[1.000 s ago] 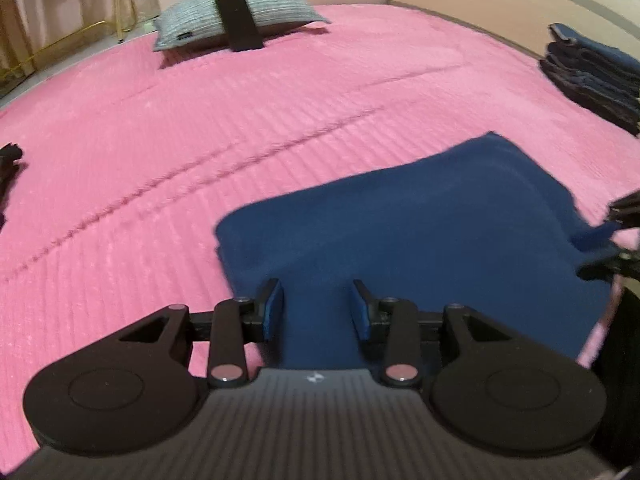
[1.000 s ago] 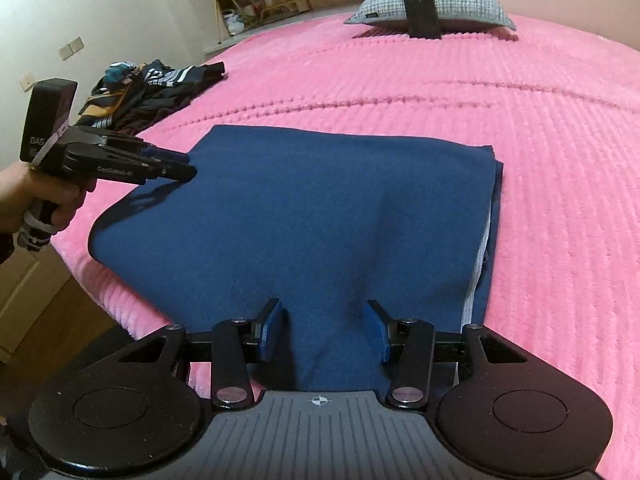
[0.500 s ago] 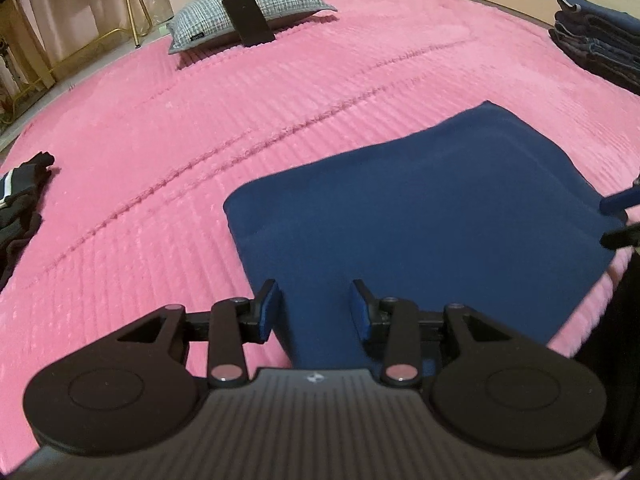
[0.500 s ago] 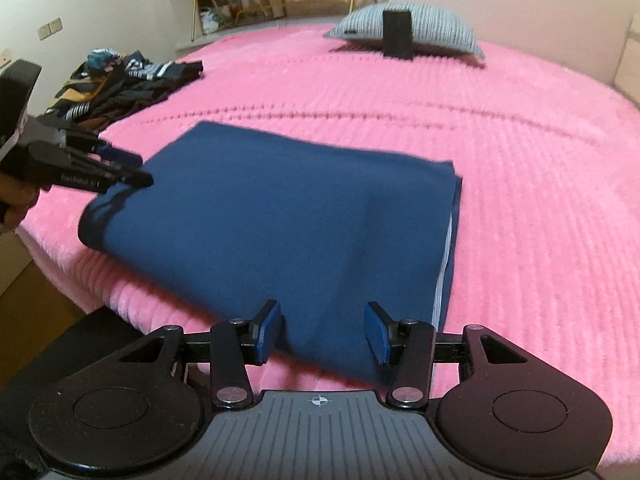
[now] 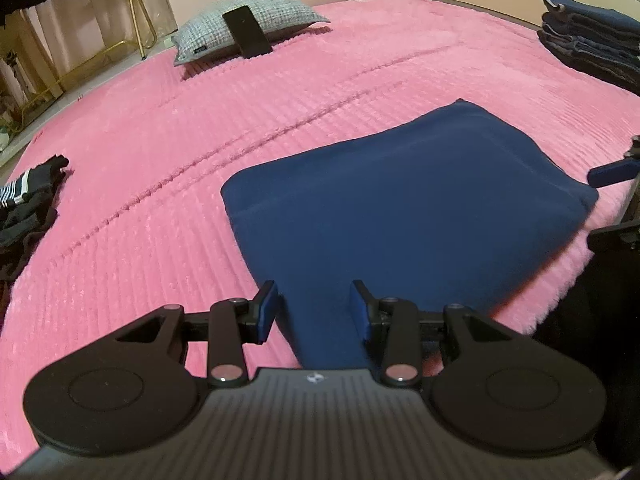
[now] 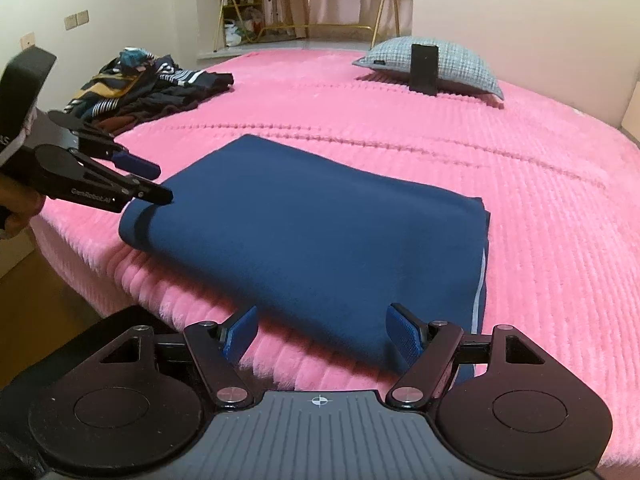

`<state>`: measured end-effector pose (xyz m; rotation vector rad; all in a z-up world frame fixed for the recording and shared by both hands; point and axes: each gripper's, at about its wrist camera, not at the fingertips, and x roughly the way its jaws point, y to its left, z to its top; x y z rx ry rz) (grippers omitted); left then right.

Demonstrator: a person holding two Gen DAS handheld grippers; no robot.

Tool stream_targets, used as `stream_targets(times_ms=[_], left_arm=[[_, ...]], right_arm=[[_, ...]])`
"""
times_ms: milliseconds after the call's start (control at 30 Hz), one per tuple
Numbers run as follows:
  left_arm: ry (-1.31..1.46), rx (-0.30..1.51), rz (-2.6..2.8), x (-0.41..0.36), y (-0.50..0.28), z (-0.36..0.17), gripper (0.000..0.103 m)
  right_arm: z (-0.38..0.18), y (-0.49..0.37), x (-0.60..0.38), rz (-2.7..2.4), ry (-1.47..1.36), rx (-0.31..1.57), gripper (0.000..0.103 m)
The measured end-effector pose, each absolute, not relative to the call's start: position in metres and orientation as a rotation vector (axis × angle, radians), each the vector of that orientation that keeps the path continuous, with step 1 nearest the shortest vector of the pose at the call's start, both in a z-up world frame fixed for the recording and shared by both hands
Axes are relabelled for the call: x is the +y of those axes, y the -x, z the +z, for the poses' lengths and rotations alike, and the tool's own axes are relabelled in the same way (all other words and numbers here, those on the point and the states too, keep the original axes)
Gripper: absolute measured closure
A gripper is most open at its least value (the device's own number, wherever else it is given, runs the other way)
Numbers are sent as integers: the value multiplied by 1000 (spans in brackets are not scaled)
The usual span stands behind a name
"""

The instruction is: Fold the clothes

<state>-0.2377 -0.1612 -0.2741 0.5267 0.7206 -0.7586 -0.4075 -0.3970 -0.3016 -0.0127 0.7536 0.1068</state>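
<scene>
- A folded dark blue cloth (image 6: 320, 232) lies flat on the pink bed cover (image 6: 540, 220), close to the near edge of the bed.
- The right gripper (image 6: 320, 332) sits at the near edge of the cloth. Its jaws have just been opening and now stand wide apart. The cloth's edge is between them, but the blue pads (image 6: 404, 332) do not press on it.
- The left gripper (image 5: 314, 308) is at the cloth's near left corner. Its jaws are partly apart. A strip of the blue cloth (image 5: 400, 208) runs between them, and I cannot tell if the pads pinch it.
- From the right gripper's camera, the left gripper (image 6: 146, 182) shows at the far left corner of the cloth, and a hand (image 6: 18, 212) holds its handle.
- A grey checked pillow (image 6: 436, 64) lies at the far end of the bed, with a black phone-like slab (image 6: 424, 68) leaning on it.
- A messy heap of striped and dark clothes (image 6: 148, 92) lies on the far left of the bed.
- A stack of folded blue clothes (image 5: 592, 40) sits at the far right of the bed.
</scene>
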Motion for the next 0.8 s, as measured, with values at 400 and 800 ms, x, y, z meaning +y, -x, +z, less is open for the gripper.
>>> stream_targets(times_ms=[400,800], left_arm=[[-555,705,-758,-166,250,-277,67],[-640,614,-831,-175,291,-273,22]], right_arm=[[-306,406,-400,104,27,777,29],[-310,401,-393,135,77,783,28]])
